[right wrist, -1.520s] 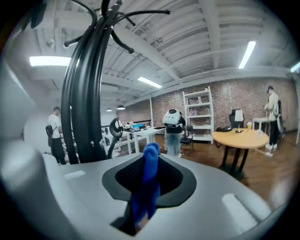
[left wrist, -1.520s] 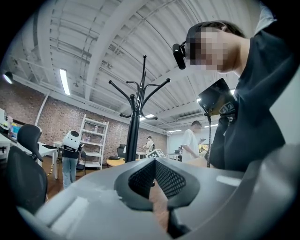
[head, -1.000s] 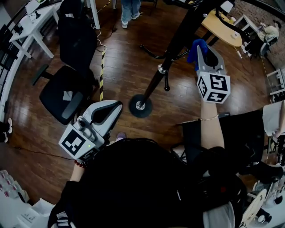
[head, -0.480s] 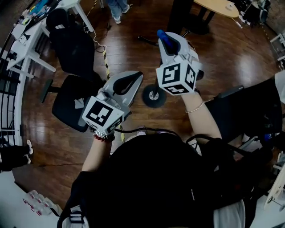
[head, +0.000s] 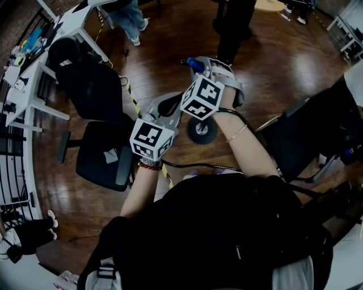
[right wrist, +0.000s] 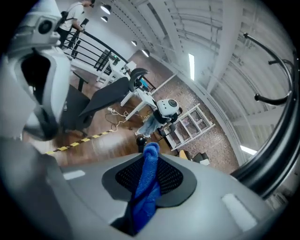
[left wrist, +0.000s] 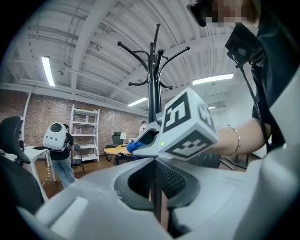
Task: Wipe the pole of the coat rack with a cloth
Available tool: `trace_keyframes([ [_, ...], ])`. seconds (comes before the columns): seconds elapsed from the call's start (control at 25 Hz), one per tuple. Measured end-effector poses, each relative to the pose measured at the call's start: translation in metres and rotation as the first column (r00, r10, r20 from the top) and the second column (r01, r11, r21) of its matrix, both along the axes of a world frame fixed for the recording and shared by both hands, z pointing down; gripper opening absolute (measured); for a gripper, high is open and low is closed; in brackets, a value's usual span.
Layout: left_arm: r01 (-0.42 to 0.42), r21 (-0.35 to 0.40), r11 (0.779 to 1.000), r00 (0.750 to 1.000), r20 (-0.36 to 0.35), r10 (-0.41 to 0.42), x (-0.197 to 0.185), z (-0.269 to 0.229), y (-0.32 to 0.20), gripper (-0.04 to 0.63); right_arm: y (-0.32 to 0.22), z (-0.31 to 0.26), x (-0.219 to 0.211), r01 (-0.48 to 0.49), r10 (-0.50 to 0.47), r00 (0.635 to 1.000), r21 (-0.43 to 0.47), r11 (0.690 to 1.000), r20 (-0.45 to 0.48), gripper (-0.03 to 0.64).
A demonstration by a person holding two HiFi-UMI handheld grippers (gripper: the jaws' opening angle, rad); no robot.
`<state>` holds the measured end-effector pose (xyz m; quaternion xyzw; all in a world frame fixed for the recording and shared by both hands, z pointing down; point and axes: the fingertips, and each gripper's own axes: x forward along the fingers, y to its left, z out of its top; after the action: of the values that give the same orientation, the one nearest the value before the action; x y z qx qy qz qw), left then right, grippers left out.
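Note:
The black coat rack pole [left wrist: 153, 84] rises beyond my two grippers, with curved hooks at its top. Its round base [head: 202, 131] stands on the wood floor just under my right forearm. My right gripper [head: 199, 67] is shut on a blue cloth [right wrist: 147, 183] that sticks up past its tips. In the right gripper view the pole [right wrist: 274, 145] runs close by on the right, apart from the cloth. My left gripper [head: 167, 105] sits next to the right one, jaws together with nothing held; the pole shows through the slit between them.
Two black office chairs [head: 101, 156] stand at the left, beside a white desk [head: 25, 65]. Yellow-black tape [head: 132, 97] runs across the floor. A person in jeans [head: 127, 17] stands at the back. Another dark chair [head: 306, 136] is at the right.
Both grippers have come together in front of me. The right one, still holding the cloth, has moved left and down away from the pole; the left has risen toward it.

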<state>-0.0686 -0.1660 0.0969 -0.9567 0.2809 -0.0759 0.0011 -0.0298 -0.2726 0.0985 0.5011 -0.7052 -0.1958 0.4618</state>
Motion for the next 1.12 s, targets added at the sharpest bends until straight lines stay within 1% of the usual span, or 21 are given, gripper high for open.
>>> trace_keyframes([
  [0.08, -0.027, -0.008, 1.000, 1.000, 0.002, 0.027, -0.006, 0.004, 0.006, 0.006, -0.007, 0.012, -0.006, -0.032, 0.032, 0.999, -0.012, 0.999, 0.025, 0.067],
  [0.2, -0.014, -0.011, 1.000, 1.000, 0.012, 0.014, -0.028, 0.009, 0.011, 0.006, -0.012, 0.012, -0.019, -0.043, 0.043, 0.995, -0.001, 0.999, 0.094, 0.067],
  [0.28, 0.025, -0.028, 0.999, 1.000, 0.004, -0.025, -0.050, 0.011, 0.015, 0.006, -0.011, 0.006, -0.034, -0.014, 0.014, 0.981, -0.004, 1.000, 0.195, 0.067],
  [0.32, 0.052, -0.041, 0.998, 0.999, -0.005, -0.052, -0.062, 0.012, 0.017, 0.006, -0.010, 0.004, -0.044, 0.017, -0.014, 0.965, -0.012, 1.000, 0.261, 0.067],
  [0.36, 0.080, -0.054, 0.995, 0.997, -0.017, -0.081, -0.073, 0.012, 0.020, 0.006, -0.007, 0.001, -0.056, 0.064, -0.053, 0.941, -0.022, 0.998, 0.334, 0.067],
  [0.4, 0.108, -0.063, 0.992, 0.993, -0.030, -0.110, -0.084, 0.012, 0.022, 0.006, -0.002, -0.003, -0.070, 0.125, -0.102, 0.905, -0.029, 0.992, 0.413, 0.067],
  [0.44, 0.132, -0.069, 0.989, 0.990, -0.044, -0.136, -0.092, 0.010, 0.025, 0.006, 0.004, -0.009, -0.084, 0.191, -0.153, 0.858, -0.027, 0.981, 0.491, 0.067],
  [0.52, 0.162, -0.073, 0.984, 0.984, -0.065, -0.167, -0.102, 0.006, 0.030, 0.006, 0.020, -0.031, -0.102, 0.303, -0.257, 0.752, 0.027, 0.952, 0.607, 0.067],
  [0.6, 0.161, -0.081, 0.984, 0.983, -0.073, -0.167, -0.101, 0.004, 0.038, 0.006, 0.045, -0.057, -0.103, 0.384, -0.370, 0.667, 0.127, 0.915, 0.647, 0.067],
  [0.68, 0.134, -0.094, 0.987, 0.986, -0.089, -0.142, -0.094, 0.005, 0.045, 0.006, 0.076, -0.084, -0.090, 0.448, -0.485, 0.598, 0.236, 0.862, 0.638, 0.067],
  [0.72, 0.122, -0.103, 0.987, 0.987, -0.094, -0.132, -0.092, 0.007, 0.047, 0.006, 0.091, -0.099, -0.081, 0.464, -0.530, 0.554, 0.291, 0.837, 0.642, 0.067],
  [0.76, 0.120, -0.113, 0.986, 0.987, -0.094, -0.130, -0.094, 0.009, 0.048, 0.006, 0.107, -0.114, -0.070, 0.455, -0.553, 0.503, 0.340, 0.823, 0.664, 0.067],
  [0.8, 0.124, -0.123, 0.985, 0.986, -0.092, -0.136, -0.097, 0.011, 0.050, 0.006, 0.121, -0.128, -0.056, 0.422, -0.550, 0.457, 0.374, 0.826, 0.699, 0.067],
  [0.84, 0.129, -0.131, 0.983, 0.986, -0.093, -0.142, -0.101, 0.013, 0.052, 0.006, 0.132, -0.137, -0.037, 0.374, -0.528, 0.431, 0.388, 0.843, 0.732, 0.067],
  [0.88, 0.128, -0.137, 0.982, 0.985, -0.097, -0.142, -0.103, 0.016, 0.055, 0.006, 0.141, -0.140, -0.014, 0.322, -0.502, 0.429, 0.392, 0.862, 0.751, 0.067],
  [0.96, 0.103, -0.138, 0.985, 0.989, -0.096, -0.116, -0.101, 0.023, 0.058, 0.006, 0.148, -0.136, 0.038, 0.213, -0.453, 0.456, 0.401, 0.891, 0.766, 0.067],
  [1.0, 0.083, -0.135, 0.987, 0.992, -0.083, -0.095, -0.095, 0.028, 0.060, 0.006, 0.146, -0.130, 0.066, 0.152, -0.421, 0.461, 0.398, 0.905, 0.781, 0.067],
  [1.04, 0.065, -0.136, 0.989, 0.995, -0.066, -0.074, -0.087, 0.034, 0.062, 0.006, 0.143, -0.122, 0.092, 0.092, -0.381, 0.460, 0.384, 0.919, 0.802, 0.067],
  [1.12, 0.043, -0.145, 0.989, 0.998, -0.048, -0.050, -0.069, 0.039, 0.066, 0.006, 0.134, -0.098, 0.139, -0.026, -0.273, 0.458, 0.320, 0.947, 0.846, 0.067],
])
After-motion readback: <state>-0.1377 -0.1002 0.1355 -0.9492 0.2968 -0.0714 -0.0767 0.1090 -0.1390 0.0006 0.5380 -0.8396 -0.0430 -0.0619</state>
